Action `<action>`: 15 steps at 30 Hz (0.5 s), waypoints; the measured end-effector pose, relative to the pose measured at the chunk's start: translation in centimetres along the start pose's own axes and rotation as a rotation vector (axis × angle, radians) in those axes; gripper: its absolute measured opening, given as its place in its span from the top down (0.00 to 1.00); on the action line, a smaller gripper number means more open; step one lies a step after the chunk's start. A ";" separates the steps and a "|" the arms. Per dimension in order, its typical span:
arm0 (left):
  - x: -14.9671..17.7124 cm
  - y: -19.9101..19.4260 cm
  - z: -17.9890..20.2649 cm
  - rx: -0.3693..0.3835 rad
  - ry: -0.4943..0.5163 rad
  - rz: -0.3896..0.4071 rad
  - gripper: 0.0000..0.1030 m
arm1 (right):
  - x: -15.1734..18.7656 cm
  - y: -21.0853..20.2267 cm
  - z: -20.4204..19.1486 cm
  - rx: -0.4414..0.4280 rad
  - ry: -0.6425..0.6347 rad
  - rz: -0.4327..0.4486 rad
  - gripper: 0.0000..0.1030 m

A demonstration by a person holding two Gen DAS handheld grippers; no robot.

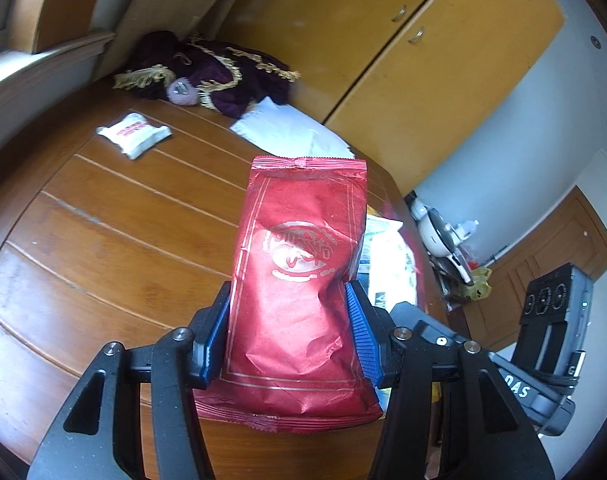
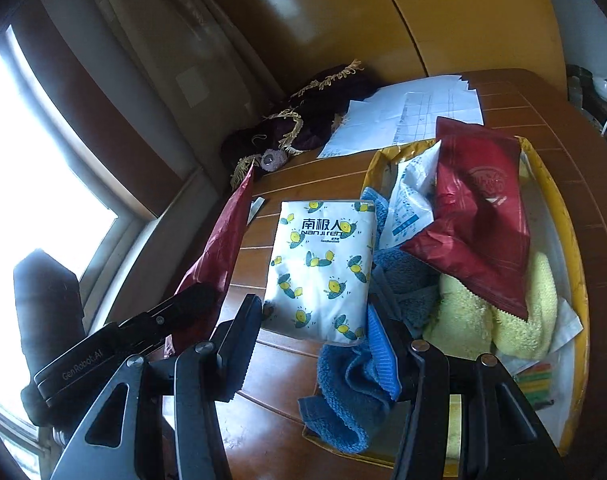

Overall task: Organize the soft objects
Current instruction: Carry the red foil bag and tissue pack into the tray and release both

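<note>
We held a red packet (image 1: 299,280) up off the tabletop (image 1: 103,240) in our left gripper (image 1: 289,320), pinched at both sides so it could go in the yellow tray (image 2: 559,216). Our right gripper (image 2: 315,344) was spread wide around the tissue pack (image 2: 323,264), near the tray's left edge, ready to grab it.

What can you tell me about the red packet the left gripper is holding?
The red packet is a glossy, crinkled foil pouch with a pale line border, a round pale logo and serrated sealed ends. The left gripper has its blue-padded jaws shut on its two long edges at the lower half, holding it lifted above the wooden table, top end pointing away. In the right wrist view it shows edge-on.
</note>
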State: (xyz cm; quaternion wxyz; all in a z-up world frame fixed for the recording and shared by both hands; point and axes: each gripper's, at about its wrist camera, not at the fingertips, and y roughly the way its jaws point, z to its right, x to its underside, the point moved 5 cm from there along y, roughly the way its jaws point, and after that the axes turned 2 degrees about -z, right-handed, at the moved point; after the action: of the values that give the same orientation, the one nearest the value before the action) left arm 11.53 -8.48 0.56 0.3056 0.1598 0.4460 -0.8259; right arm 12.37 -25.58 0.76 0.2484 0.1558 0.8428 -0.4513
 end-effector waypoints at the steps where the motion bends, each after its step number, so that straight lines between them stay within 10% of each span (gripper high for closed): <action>1: 0.1 0.1 0.4 0.007 0.005 -0.004 0.49 | 0.0 -0.2 0.3 0.001 0.006 0.002 0.48; 15: 0.9 1.5 3.8 0.071 0.047 -0.035 0.49 | 0.6 -2.5 1.8 0.010 0.009 0.020 0.48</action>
State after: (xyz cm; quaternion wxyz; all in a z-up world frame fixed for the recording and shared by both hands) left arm 11.85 -12.59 1.23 0.2744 0.1820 0.4264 -0.8425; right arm 11.14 -28.42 1.24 0.2483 0.1676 0.8399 -0.4525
